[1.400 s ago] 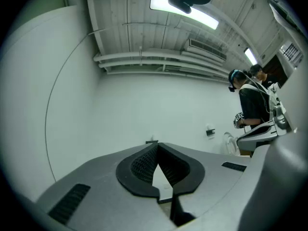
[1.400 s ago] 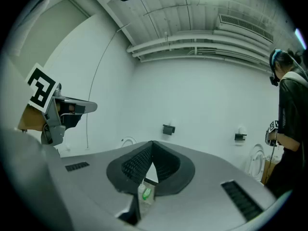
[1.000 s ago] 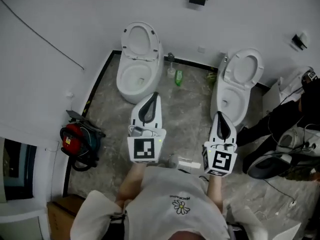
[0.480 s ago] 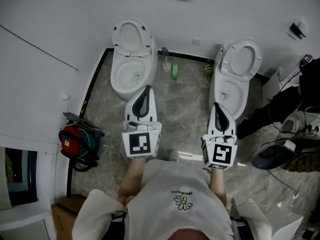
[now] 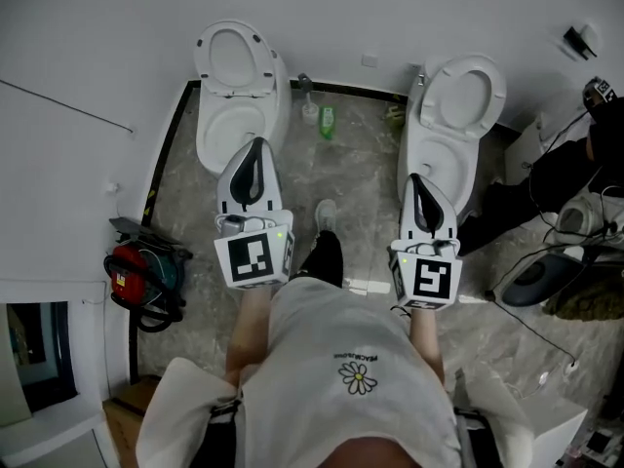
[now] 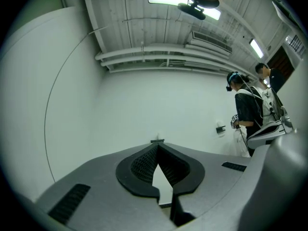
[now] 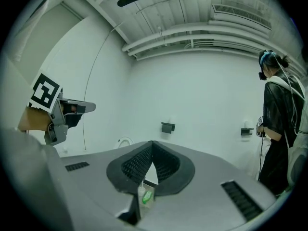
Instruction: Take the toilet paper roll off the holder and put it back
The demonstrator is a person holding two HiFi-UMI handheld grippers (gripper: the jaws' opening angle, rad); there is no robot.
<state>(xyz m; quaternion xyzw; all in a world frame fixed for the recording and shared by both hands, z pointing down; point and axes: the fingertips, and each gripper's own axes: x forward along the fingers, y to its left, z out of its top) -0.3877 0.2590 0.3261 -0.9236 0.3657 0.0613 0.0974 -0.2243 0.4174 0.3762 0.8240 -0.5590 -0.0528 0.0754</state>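
A dark wall holder (image 7: 168, 127) hangs on the white wall straight ahead in the right gripper view; I cannot make out a roll on it. A second small holder (image 7: 247, 131) sits further right. In the head view my left gripper (image 5: 255, 149) hangs over the floor in front of the left toilet (image 5: 234, 96), and my right gripper (image 5: 417, 181) hangs in front of the right toilet (image 5: 453, 115). Both are shut and hold nothing. The left gripper (image 6: 157, 147) faces bare wall, jaws meeting at the tip. The right gripper (image 7: 152, 143) points level at the wall.
A green bottle (image 5: 327, 122) and a toilet brush (image 5: 307, 100) stand between the toilets. A red bag (image 5: 136, 271) lies at the left wall. A person in black (image 5: 575, 174) stands at the right among cables. My own shoe (image 5: 325, 217) is stepped forward.
Both grippers have moved forward toward the toilets and the wall. The wall holder has slid out past the top of the head view. My leg has stepped forward between the grippers.
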